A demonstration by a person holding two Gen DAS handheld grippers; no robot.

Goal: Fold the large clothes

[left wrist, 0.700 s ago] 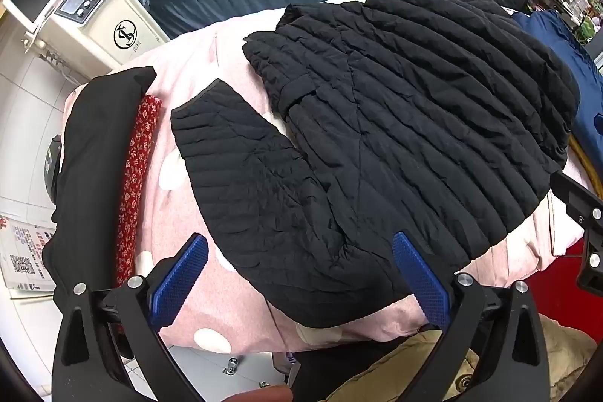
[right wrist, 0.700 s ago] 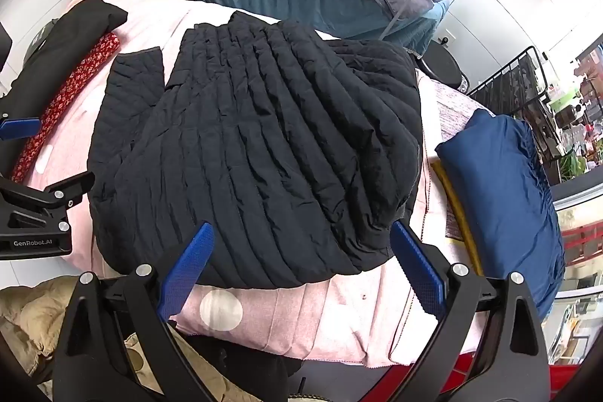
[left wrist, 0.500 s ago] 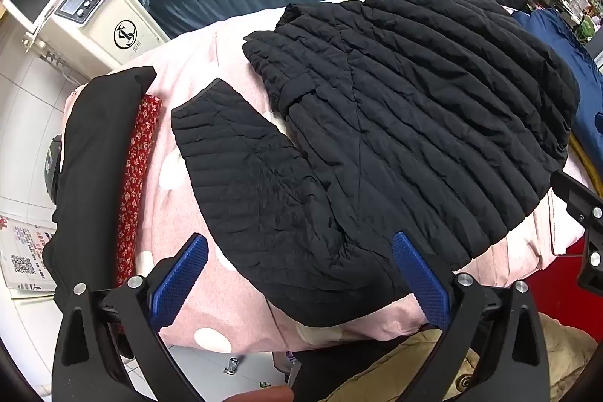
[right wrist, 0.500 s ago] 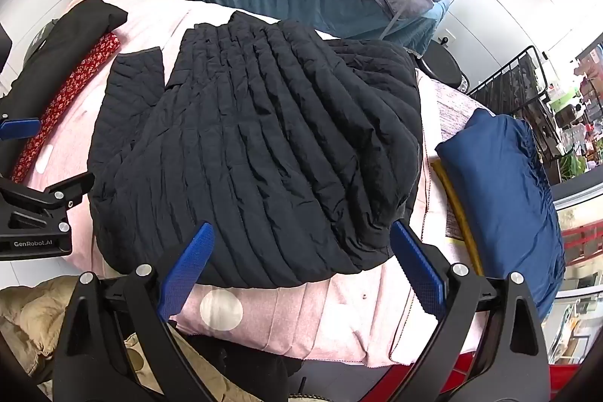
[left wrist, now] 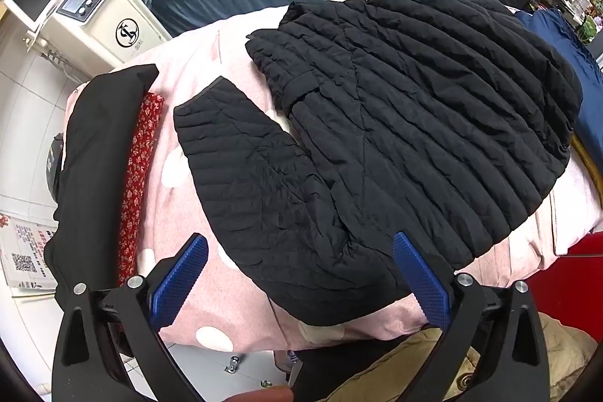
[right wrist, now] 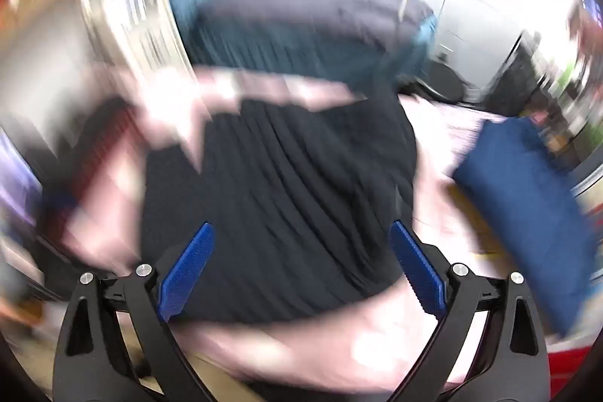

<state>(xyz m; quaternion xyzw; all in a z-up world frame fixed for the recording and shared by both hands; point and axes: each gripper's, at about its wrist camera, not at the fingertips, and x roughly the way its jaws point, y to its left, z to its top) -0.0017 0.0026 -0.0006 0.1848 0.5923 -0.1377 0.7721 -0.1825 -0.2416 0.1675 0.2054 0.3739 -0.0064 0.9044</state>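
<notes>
The black jacket [left wrist: 395,123] is matt cloth, quilted in narrow puffy ribs with fine creases. Under it the pink bedcover [left wrist: 211,63] is soft, slightly fuzzy cloth. The left gripper [left wrist: 299,275] has matt black plastic arms, shiny metal screws and 2 blue pads [left wrist: 420,279] of rough, knurled texture.

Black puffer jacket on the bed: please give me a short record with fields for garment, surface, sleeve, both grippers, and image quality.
garment: black puffer jacket, spread out, not folded yet
surface: pink polka-dot cover
sleeve: left sleeve lies out to the side, on the cover
left gripper: open, empty, above the near hem
right gripper: open, empty
beside jacket: navy cloth
image quality: left wrist view sharp; right wrist view motion-blurred
</notes>
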